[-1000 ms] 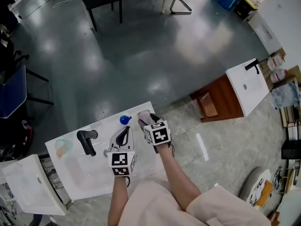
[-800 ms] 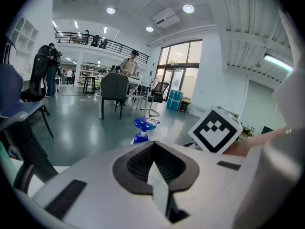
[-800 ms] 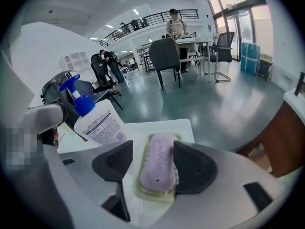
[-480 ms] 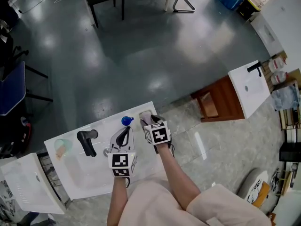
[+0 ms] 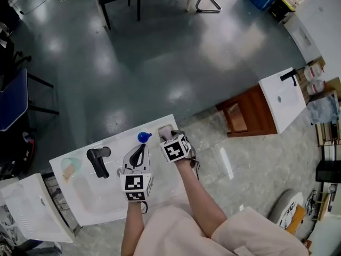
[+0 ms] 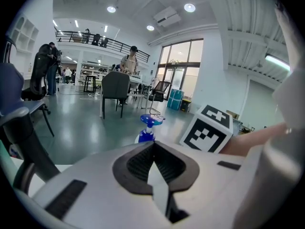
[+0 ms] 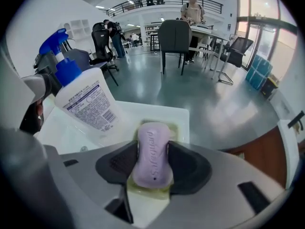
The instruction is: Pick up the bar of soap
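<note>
A lilac bar of soap (image 7: 153, 147) lies in a pale green soap dish (image 7: 177, 128) at the far right corner of the white washbasin top (image 5: 96, 196). My right gripper (image 7: 152, 165) reaches over the dish; its jaws are closing, and the dark pads (image 7: 193, 168) touch both long sides of the bar. From the head view that gripper (image 5: 166, 136) covers most of the soap (image 5: 163, 130). My left gripper (image 5: 137, 154) rests over the basin to the left, and in its own view this left gripper (image 6: 153, 161) has its pads together with nothing between them.
A white spray bottle with a blue head (image 7: 86, 99) stands just left of the dish, the bottle (image 5: 142, 137) lying between the two grippers. A black faucet (image 5: 97, 159) and a pale green cup (image 5: 69, 167) sit further left. A wooden cabinet (image 5: 248, 116) stands to the right.
My right gripper has tilted slightly over the soap dish, its marker cube turning. The left gripper has barely moved.
</note>
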`<action>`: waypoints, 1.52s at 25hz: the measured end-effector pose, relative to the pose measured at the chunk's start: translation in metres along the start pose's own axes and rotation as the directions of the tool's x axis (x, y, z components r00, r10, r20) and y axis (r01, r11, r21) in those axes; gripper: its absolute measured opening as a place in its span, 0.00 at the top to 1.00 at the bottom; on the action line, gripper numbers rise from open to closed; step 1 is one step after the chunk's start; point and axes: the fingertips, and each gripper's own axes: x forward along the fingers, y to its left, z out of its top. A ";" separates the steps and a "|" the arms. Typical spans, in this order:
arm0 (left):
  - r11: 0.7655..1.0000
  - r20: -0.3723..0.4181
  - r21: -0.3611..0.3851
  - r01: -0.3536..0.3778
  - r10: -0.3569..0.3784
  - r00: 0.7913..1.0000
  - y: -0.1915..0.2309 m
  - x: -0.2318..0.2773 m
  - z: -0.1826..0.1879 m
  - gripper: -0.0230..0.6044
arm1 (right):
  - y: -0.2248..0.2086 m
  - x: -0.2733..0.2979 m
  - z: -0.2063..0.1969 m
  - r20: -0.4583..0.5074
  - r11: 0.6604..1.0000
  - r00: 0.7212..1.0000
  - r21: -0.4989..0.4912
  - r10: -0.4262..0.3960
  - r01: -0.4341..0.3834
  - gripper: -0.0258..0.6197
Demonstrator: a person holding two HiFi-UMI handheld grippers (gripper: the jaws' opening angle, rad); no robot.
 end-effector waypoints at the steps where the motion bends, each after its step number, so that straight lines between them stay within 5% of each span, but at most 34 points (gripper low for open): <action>1: 1.000 0.000 -0.001 0.000 0.000 1.000 0.000 0.001 0.000 0.95 | 0.000 0.000 0.000 -0.010 1.000 1.000 -0.002 0.001 -0.001 0.64; 15: 1.000 0.011 -0.001 0.000 0.000 1.000 -0.003 0.002 0.005 0.95 | -0.001 0.004 0.007 -0.081 0.997 0.996 -0.068 0.038 -0.043 0.66; 38: 0.999 0.045 0.021 -0.043 0.042 0.998 0.005 -0.019 0.010 0.95 | -0.001 0.001 0.010 0.140 0.999 0.989 -0.027 0.047 -0.043 0.67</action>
